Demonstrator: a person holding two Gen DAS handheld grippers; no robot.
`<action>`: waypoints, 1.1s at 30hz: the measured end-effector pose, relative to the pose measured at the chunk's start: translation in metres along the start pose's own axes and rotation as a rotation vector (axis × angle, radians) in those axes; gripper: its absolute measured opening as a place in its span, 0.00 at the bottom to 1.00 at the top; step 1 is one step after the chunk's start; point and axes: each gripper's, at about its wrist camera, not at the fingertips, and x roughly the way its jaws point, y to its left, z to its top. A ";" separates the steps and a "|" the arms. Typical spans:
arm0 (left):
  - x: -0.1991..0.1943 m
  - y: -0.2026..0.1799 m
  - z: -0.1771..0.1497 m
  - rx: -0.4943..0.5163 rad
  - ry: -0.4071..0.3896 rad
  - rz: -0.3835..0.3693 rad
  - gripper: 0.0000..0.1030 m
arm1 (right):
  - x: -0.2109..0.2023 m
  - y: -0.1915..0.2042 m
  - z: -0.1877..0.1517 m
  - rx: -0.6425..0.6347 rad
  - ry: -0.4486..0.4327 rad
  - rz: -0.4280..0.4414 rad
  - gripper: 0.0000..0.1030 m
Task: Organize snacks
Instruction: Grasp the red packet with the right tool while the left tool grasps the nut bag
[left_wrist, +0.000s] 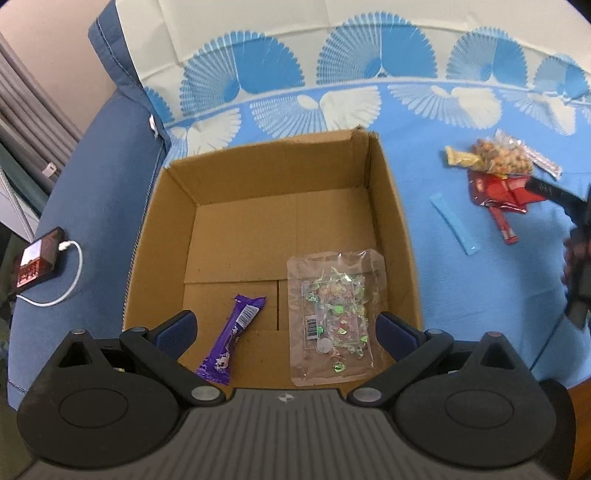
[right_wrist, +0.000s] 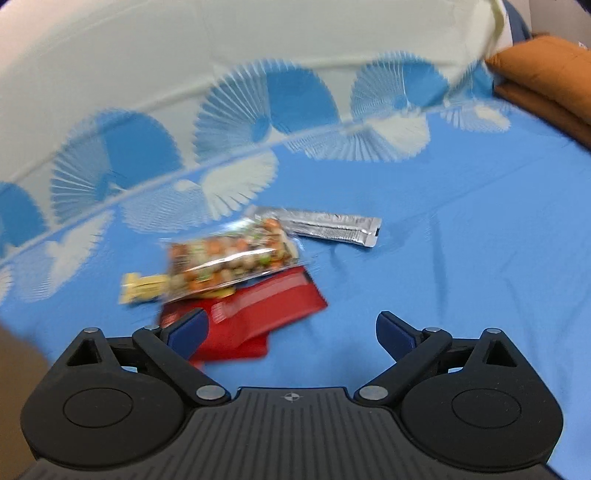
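An open cardboard box (left_wrist: 391, 206) stands on the blue bedsheet. Inside it lie a purple chocolate bar (left_wrist: 232, 339) and a clear bag of green-wrapped candies (left_wrist: 334, 314). My left gripper (left_wrist: 286, 325) is open and empty above the box's near side. My right gripper (right_wrist: 290, 328) is open and empty, low over the sheet beside a snack pile: a clear bag of mixed nuts (right_wrist: 231, 258), red packets (right_wrist: 258, 314), a yellow bar (right_wrist: 142, 288) and a silver sachet (right_wrist: 332, 225). The pile (left_wrist: 498, 173) and the right gripper's dark body (left_wrist: 576, 236) also show in the left wrist view.
A light blue stick sachet (left_wrist: 454, 223) lies between box and pile. A phone on a white cable (left_wrist: 37, 260) rests on the blue sofa arm at left. An orange cushion (right_wrist: 546, 77) sits at the far right. The cream sheet border rises behind.
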 end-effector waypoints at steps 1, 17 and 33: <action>0.004 -0.001 0.002 0.003 0.010 0.001 1.00 | 0.014 0.000 0.002 0.023 0.005 0.003 0.95; 0.067 -0.204 0.153 0.509 -0.315 -0.330 1.00 | 0.014 -0.089 -0.020 -0.001 -0.078 -0.119 1.00; 0.175 -0.336 0.198 0.637 -0.061 -0.378 0.64 | 0.046 -0.056 0.007 -0.304 -0.123 0.041 0.58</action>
